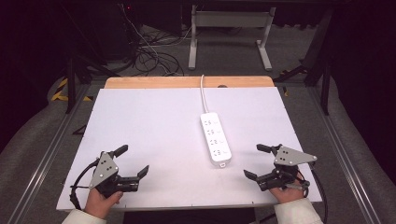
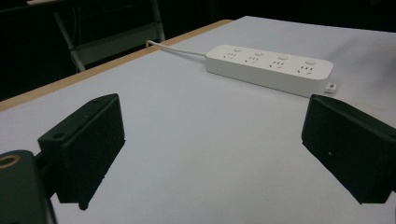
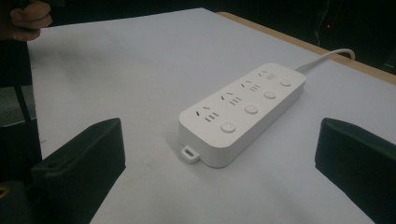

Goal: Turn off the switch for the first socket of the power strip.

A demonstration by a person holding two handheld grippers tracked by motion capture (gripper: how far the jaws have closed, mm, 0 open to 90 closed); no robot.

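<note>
— Grippers first: how are you holding them?

— My left gripper (image 1: 132,161) sits near the front left corner of the white table (image 1: 149,121), jaws spread wide with nothing between them. My right gripper (image 1: 256,161) is near the front right corner, jaws just as wide apart and empty. Both rest low over the tabletop, each in one of my hands, and their jaws point inward toward the middle.

— And what lies on the table?

— One white power strip (image 1: 215,138), flat on the surface, right of centre. It runs lengthwise away from me, and its white cable (image 1: 202,93) leads off the far end toward the wooden edge (image 1: 187,82) at the back.

— What does it look like closer up?

— In my right gripper view the power strip (image 3: 243,112) has four sockets in a row, each with a round button beside it, and a small hanging tab on the near end. In my left gripper view the power strip (image 2: 270,69) lies ahead, beyond the right-hand jaw, apart from it.

— Is either gripper touching it?

— No, both are apart from it; the right one is nearer.
</note>
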